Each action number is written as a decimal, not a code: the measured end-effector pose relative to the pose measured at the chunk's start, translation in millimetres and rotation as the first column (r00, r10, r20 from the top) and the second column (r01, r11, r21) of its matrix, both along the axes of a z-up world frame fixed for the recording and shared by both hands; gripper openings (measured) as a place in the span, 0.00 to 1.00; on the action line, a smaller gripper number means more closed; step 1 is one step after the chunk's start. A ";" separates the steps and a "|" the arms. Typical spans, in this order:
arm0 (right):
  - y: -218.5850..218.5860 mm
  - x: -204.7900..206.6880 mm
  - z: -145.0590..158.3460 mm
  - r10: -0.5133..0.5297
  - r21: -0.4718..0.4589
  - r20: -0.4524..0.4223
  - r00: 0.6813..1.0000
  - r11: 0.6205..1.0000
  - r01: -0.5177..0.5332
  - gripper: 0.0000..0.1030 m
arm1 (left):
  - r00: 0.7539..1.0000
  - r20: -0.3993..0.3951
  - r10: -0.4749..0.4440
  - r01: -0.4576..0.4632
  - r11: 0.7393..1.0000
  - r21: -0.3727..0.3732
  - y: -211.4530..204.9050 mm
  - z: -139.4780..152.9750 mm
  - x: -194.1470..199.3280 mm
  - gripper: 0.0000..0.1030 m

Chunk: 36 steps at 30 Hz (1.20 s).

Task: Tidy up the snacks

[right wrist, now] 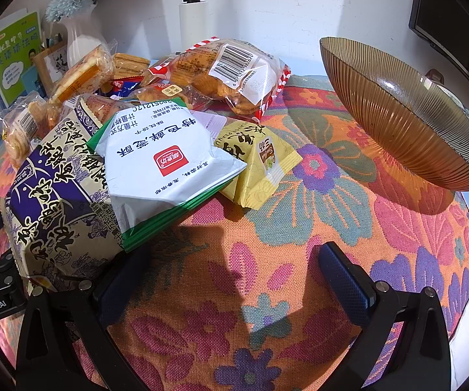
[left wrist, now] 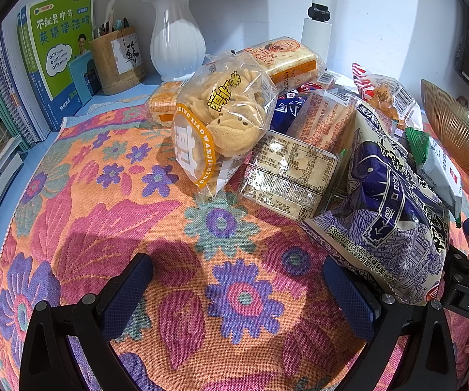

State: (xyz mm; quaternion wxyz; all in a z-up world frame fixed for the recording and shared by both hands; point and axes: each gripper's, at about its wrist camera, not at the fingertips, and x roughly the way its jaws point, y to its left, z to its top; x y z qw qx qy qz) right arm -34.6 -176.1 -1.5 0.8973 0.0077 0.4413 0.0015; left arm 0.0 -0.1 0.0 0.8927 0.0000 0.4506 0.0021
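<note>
Blue-padded fingers (left wrist: 127, 293) of the left gripper (left wrist: 237, 296) stand spread wide over the floral cloth (left wrist: 104, 228), nothing between them. The purple-and-cream snack bag (left wrist: 387, 221) lies at two o'clock, its near corner just beside the right-hand pad. Beyond it, at twelve to one o'clock, the snack pile continues: a clear bag of biscuits (left wrist: 224, 127) leaning on a flat cracker pack (left wrist: 290, 176).

Right gripper (right wrist: 237, 283): fingers (right wrist: 345, 283) likewise spread, empty, over bare cloth. The same purple-and-cream bag (right wrist: 58, 202) sits at ten o'clock, touching the left-hand finger. On it rests a white-and-green packet (right wrist: 166, 166) at eleven o'clock; a small yellow packet (right wrist: 260, 166) lies just beside that at twelve. Farther off, a red-striped cookie bag (right wrist: 228, 75). A ribbed amber bowl (right wrist: 407, 123) stands at two o'clock, well apart from the snacks.
</note>
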 end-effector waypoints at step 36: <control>2.7 2.0 -0.4 0.001 -0.002 0.000 1.000 1.000 -0.001 1.00 | 1.000 0.000 0.000 0.000 1.000 0.000 0.0 0.0 0.0 1.00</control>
